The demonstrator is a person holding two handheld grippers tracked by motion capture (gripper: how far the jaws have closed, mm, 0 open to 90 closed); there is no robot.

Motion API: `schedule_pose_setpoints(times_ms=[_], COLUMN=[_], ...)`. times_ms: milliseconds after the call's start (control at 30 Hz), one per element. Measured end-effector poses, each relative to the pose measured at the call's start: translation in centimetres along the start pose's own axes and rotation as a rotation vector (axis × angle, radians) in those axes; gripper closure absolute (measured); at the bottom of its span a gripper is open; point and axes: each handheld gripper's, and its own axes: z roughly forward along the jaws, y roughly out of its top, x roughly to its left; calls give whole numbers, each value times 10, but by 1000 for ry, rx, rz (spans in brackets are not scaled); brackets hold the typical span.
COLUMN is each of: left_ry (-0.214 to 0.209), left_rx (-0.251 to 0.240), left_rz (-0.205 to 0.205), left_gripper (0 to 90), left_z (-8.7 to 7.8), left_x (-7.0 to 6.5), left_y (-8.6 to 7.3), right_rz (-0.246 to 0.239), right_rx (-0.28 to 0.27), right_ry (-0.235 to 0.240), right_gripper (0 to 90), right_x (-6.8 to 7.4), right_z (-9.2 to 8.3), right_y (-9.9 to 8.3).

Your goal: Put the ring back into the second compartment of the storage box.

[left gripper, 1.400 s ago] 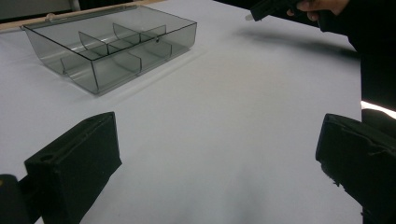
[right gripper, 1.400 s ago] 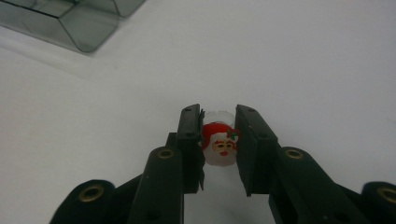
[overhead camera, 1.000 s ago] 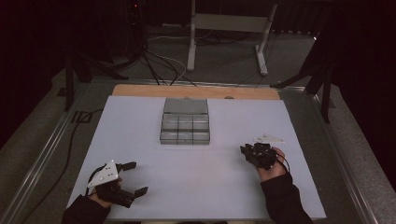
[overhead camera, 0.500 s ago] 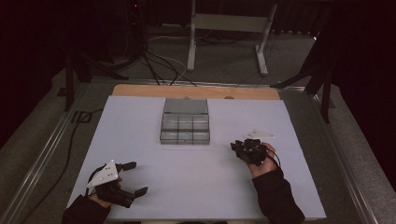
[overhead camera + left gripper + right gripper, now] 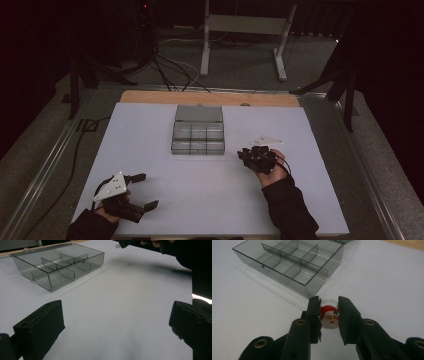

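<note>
Santa ring (image 5: 329,317) half-hidden between tool (image 5: 329,315) jaws

The room is dim and dark at its edges, while the white worktop (image 5: 210,185) looks evenly lit from above. Soft shadows lie under the tray (image 5: 294,267); the nearest claw parts are slightly blurred.

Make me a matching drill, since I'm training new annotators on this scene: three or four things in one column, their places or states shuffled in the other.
Things:
1. left gripper
2. right gripper
3. compartment box
4. Santa-face piece

States:
A. empty, lid folded back, mid-table
B. clamped between two black jaws
C. jaws wide apart, nothing between them
D. jaws closed on a small thing

Pairs: 1-C, 2-D, 3-A, 4-B
</note>
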Motion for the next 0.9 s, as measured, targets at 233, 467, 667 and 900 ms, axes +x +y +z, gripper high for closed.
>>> schedule_pose_setpoints(times_ms=[233,467,667,900], left_ry=[1,0,-2,-4], left_rx=[-2,-3,-3,-5], left_rz=[-1,-1,0,-1], left_gripper=[3,3,3,3], left_z=[0,0,0,0], left_x=[0,0,0,0], left_y=[0,0,0,0], right_rz=[-11,-35,-47,-55], right_rx=[-1,9,6,1], right_ry=[20,30,37,45], right_gripper=[719,719,719,719], right_x=[7,13,18,21], right_z=[7,14,19,24], right_y=[9,19,29,40])
